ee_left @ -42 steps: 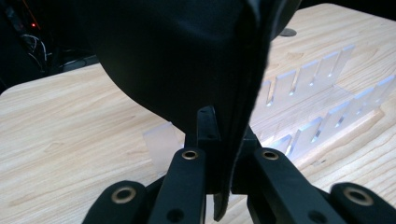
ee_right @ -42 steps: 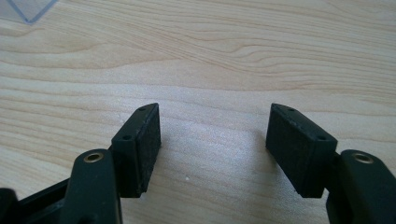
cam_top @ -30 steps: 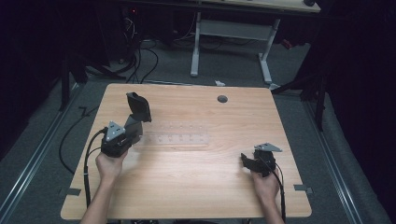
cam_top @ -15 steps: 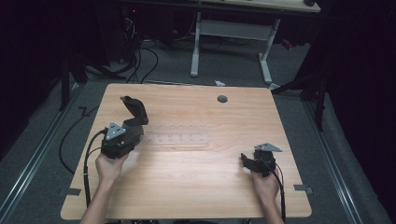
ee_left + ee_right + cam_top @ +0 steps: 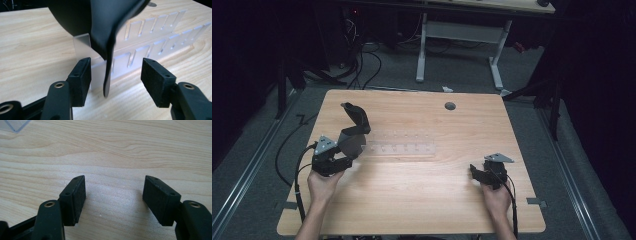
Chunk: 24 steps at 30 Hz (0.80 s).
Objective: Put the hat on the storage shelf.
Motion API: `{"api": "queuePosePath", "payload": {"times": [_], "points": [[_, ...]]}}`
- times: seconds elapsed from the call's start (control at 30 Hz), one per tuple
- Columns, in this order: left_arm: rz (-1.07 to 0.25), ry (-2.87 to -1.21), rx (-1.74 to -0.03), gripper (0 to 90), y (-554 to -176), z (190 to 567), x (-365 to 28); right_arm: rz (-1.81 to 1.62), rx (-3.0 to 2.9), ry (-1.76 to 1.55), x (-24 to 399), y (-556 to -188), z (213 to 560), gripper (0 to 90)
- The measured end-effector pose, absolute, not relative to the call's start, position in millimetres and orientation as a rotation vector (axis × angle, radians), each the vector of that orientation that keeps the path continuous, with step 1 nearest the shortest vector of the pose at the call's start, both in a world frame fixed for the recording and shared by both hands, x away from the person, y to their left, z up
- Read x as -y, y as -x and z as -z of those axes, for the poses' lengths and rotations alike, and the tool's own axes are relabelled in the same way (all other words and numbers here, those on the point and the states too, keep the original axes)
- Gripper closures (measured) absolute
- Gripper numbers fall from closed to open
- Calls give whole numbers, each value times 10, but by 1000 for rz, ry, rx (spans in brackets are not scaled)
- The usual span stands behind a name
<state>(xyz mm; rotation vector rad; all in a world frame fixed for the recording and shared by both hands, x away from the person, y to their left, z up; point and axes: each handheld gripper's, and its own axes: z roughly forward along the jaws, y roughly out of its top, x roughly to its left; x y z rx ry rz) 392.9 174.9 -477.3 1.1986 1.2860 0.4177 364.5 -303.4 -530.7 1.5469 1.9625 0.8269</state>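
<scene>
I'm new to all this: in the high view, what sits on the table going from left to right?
Left hand-held gripper → black shoe → clear slotted rack → round hole in the tabletop → right hand-held gripper.

Wooden table (image 5: 422,200); round grommet hole (image 5: 450,106); grey desk frame (image 5: 459,35) behind.

1. Table (image 5: 422,200): pale wood grain, smooth with a soft sheen.
2. Slotted rack (image 5: 150,37) beyond the left gripper's pads (image 5: 81,80): clear glossy plastic.
3. Black scoop (image 5: 105,30) between those pads: smooth, matt plastic.
4. Pads: matt, finely rough.
</scene>
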Motion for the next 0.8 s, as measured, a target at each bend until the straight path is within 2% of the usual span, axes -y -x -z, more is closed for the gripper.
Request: {"api": "queuePosePath", "payload": {"times": [0.3, 0.8], "points": [[-374, -1173, -1324, 401, -3713, 4948, -1808, -827, -1962, -1547, 3034, -3645, 5307, 355], [-340, -1256, -1361, 402, -3571, 5240, -1654, -829, -1963, -1543, 3034, -3646, 5309, 352]]}}
